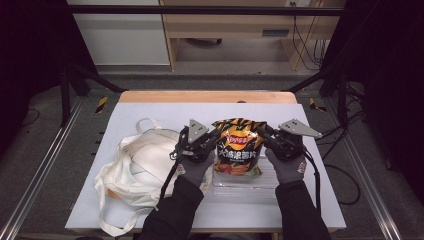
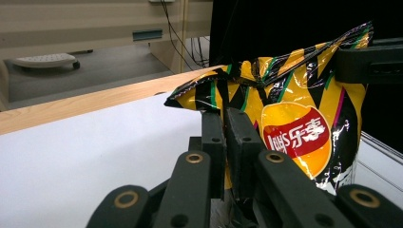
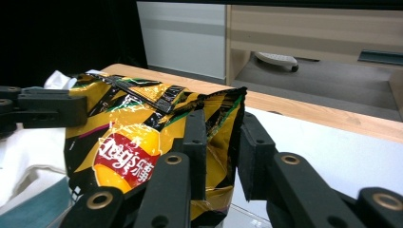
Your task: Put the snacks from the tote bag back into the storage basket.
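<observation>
Holding: two tools grip a chip bag between them, one on each side edge.
Chip bag: yellow and black, with a red round label. It stands upright in the middle of the counter, its bottom in a clear tray.
Left tool: it is at the bag's left edge. In the left gripper view its two jaws stand almost together, with the bag's thin edge pinched between them.
Right tool: it is at the bag's right edge. In the right gripper view the jaws stand a little apart, with the bag's crinkled edge in the gap. The left jaw lies against the bag. I cannot tell if the other jaw presses on it.
Hands: both wear grey gloves. The left hand and the right hand come in from the near side, in dark sleeves.
Clear tray: it lies on the near side of the counter, between the two hands.
Cloth bag: white, with long straps. It lies crumpled on the left, just beside the left hand.
Counter: white on top, with a wood strip along the far edge.
</observation>
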The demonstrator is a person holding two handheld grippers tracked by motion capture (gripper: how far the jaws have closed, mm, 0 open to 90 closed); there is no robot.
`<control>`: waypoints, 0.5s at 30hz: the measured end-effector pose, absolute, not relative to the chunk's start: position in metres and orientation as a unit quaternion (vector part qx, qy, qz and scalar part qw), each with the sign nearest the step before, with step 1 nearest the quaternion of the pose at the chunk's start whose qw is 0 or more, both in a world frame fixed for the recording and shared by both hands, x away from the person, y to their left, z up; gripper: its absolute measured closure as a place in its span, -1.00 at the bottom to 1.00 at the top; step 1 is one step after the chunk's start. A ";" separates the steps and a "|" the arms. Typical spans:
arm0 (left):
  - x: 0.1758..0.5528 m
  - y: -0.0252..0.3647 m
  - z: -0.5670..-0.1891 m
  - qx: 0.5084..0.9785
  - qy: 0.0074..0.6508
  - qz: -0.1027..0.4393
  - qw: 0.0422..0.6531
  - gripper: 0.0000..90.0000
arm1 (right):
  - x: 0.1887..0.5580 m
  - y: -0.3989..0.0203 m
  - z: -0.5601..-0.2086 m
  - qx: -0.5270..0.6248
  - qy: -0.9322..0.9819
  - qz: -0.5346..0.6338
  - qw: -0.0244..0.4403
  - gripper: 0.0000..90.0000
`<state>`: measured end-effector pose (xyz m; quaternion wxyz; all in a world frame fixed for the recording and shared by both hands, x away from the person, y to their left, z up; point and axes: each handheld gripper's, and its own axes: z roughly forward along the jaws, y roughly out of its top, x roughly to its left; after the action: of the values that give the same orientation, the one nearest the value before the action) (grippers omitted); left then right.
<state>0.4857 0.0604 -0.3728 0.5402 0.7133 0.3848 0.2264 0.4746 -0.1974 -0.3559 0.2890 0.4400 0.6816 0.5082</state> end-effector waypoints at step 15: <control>0.490 0.065 -0.372 0.723 0.374 0.214 0.540 0.40 | 0.480 -0.195 -0.361 0.441 0.687 0.496 0.295 0.20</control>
<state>0.4897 0.0648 -0.3718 0.5404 0.7229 0.3738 0.2137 0.4801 -0.1946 -0.3605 0.2954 0.4408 0.6874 0.4960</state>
